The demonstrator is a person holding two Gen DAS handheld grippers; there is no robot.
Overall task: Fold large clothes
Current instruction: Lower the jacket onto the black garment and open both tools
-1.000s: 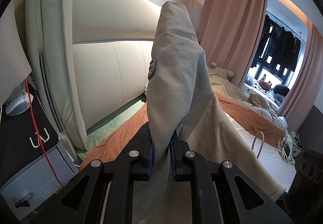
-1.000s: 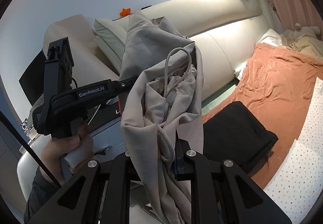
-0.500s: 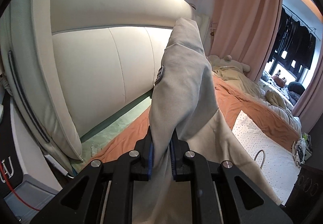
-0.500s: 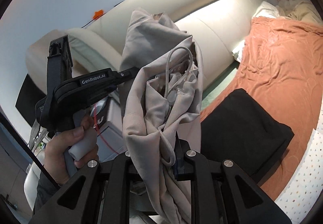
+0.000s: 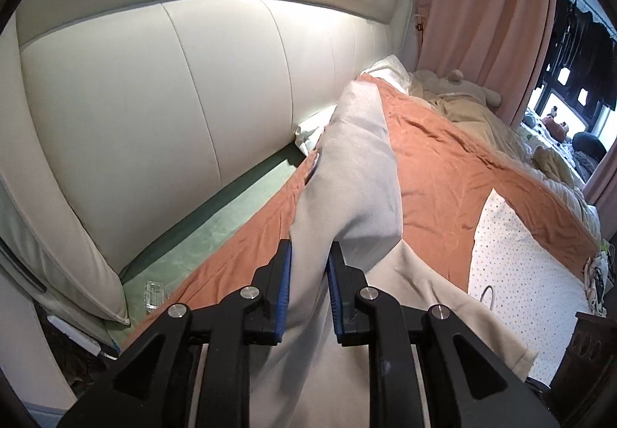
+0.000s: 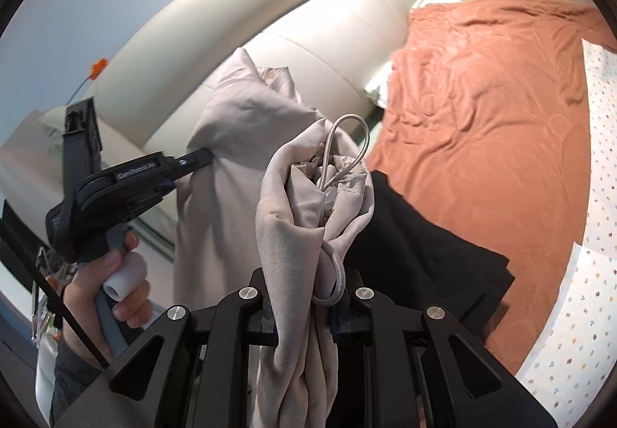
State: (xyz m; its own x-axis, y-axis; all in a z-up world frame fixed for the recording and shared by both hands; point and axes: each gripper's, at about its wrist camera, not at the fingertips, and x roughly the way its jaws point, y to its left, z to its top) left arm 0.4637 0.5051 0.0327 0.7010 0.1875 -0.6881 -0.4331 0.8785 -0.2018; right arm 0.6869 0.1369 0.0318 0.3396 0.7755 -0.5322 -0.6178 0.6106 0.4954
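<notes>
Left claw [image 5: 308, 285]: black frame, blue pads, grasping a fold of the beige garment [image 5: 358, 173]; its jaws have just been opening a little, the cloth still filling the gap between the pads. Right claw [image 6: 304, 306]: black frame, clenched on a bunched handful of the same garment [image 6: 308, 219], with a pale drawstring [image 6: 347, 142] looping up out of the bunch.

Beige garment: smooth woven cloth, matte, softly creased. Held up between the two claws above the bed; in the left wrist view its lower part drapes down toward the orange bedspread [image 5: 462, 173] and the dotted sheet [image 5: 528, 273].

Left hand [image 6: 104, 285]: seen from the right wrist view, fingers wrapped round a grey and white grip, the black tool body bearing white lettering.

Black folded cloth [image 6: 420, 254]: flat, dark, squared edges, lying on the orange bedspread just beside the held bunch.

Orange bedspread: velvety, rumpled in long wrinkles.

Dotted sheet: white with small coloured specks, beside the bedspread.

Headboard [image 5: 193, 80]: cream padded leather-like panels with stitched seams, curved top.

Green mattress edge [image 5: 216, 231]: plush strip between headboard and bedspread.

Pink curtains [image 5: 478, 11]: long vertical folds at the far end.
</notes>
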